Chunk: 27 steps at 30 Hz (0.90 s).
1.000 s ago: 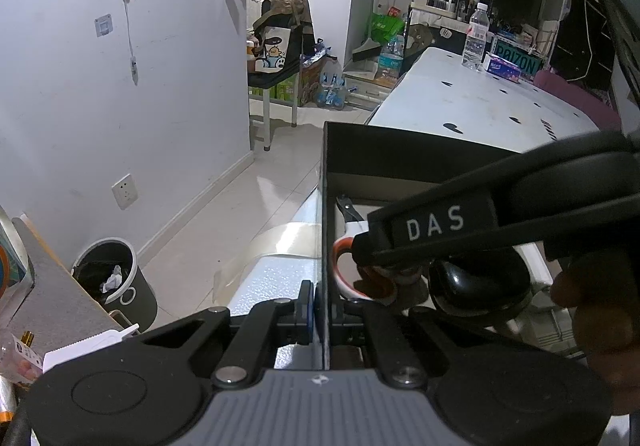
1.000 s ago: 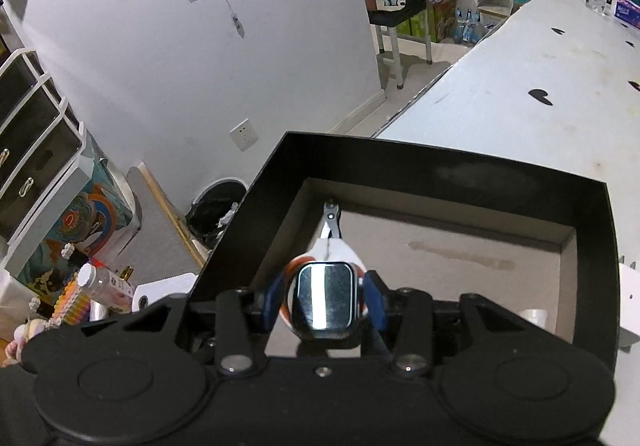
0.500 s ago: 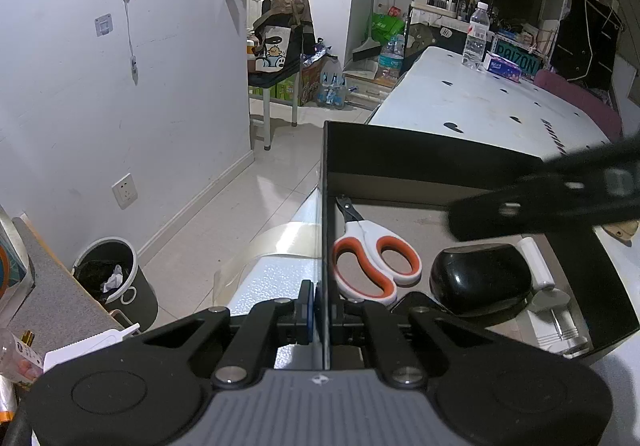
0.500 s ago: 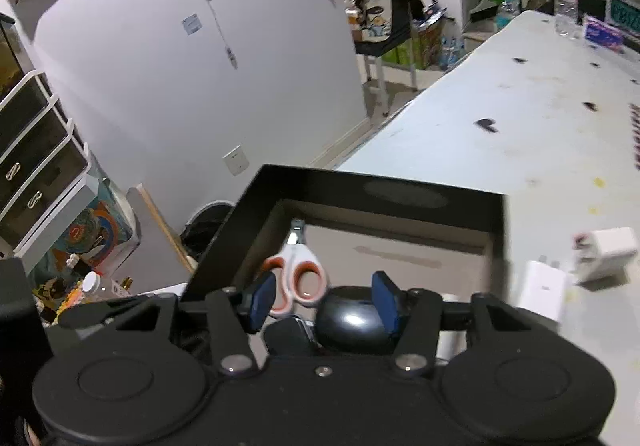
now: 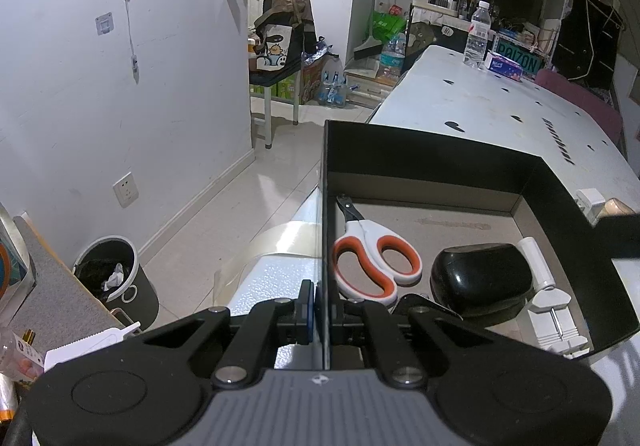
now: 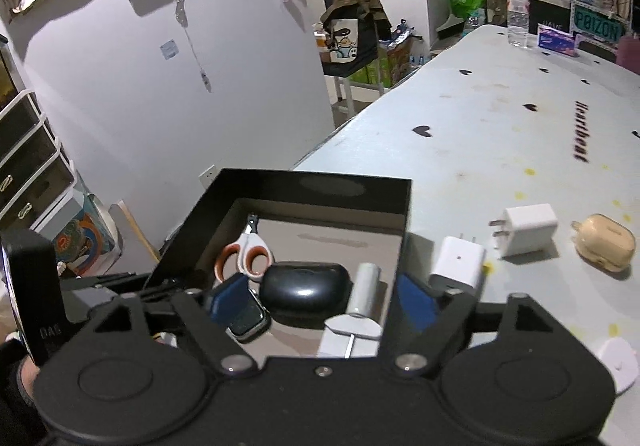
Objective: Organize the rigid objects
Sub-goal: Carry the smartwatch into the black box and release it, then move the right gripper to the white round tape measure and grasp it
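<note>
My left gripper (image 5: 320, 306) is shut on the left wall of the black box (image 5: 420, 154), which sits at the table's corner. Inside lie orange-and-white scissors (image 5: 372, 258), a glossy black case (image 5: 480, 282) and a white tool (image 5: 548, 310). In the right wrist view a smartwatch (image 6: 246, 320) lies in the box (image 6: 320, 186) beside the black case (image 6: 306, 292). My right gripper (image 6: 322, 300) hovers above the box's near right side, its jaws opening wide, pressing on nothing. On the table to the right lie two white chargers (image 6: 458, 262) (image 6: 526, 230) and a beige earbud case (image 6: 604, 242).
A small white object (image 6: 616, 366) lies near the table's front right. A water bottle (image 5: 478, 34) and a tissue box (image 5: 504, 66) stand at the table's far end. The table edge runs just left of the box, with a trash bin (image 5: 116, 278) on the floor below.
My right gripper let go of the smartwatch in the box, opened wide and drew back up and to the right. The left gripper has kept its grip on the box wall.
</note>
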Each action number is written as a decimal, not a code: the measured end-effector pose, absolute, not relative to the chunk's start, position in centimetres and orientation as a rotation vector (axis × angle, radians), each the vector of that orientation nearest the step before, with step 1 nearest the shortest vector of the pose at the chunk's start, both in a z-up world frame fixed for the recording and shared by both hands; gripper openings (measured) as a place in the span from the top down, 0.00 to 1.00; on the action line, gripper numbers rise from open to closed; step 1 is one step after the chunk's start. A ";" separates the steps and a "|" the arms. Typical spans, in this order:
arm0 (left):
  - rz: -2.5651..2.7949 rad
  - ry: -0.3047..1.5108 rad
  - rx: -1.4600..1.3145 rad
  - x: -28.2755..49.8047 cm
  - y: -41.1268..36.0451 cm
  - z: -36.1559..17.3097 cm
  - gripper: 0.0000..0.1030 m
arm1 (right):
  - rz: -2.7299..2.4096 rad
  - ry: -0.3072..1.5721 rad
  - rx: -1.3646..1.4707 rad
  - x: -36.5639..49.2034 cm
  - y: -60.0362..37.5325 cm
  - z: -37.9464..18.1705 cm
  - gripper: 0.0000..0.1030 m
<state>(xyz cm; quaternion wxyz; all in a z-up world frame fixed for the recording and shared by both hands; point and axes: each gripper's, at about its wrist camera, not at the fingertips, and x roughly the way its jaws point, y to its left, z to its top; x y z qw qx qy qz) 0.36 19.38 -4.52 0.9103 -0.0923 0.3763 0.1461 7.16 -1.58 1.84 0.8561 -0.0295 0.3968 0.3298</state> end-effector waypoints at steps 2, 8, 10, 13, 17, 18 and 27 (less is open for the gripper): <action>0.301 0.776 -0.191 0.4 19.4 -4.5 0.95 | 0.694 0.820 -0.056 6.9 -2.1 2.0 0.12; 0.303 0.781 -0.192 0.1 19.6 -4.9 0.95 | 0.684 0.769 -0.057 6.1 -3.0 2.4 0.03; 0.302 0.781 -0.193 0.1 19.6 -4.8 0.95 | 0.682 0.767 -0.053 6.0 -3.3 2.4 0.02; 0.303 0.781 -0.191 0.1 19.6 -4.8 0.95 | 0.671 0.769 -0.047 6.0 -3.6 2.2 0.01; 0.303 0.781 -0.190 0.1 19.6 -4.8 0.95 | 0.645 0.776 -0.053 6.0 -3.9 1.9 0.01; 0.303 0.781 -0.190 0.1 19.6 -4.9 0.95 | 0.640 0.778 -0.052 6.0 -4.0 1.8 0.01; 0.304 0.782 -0.190 0.1 19.6 -4.9 0.95 | 0.610 0.797 -0.049 6.2 -4.8 1.5 0.01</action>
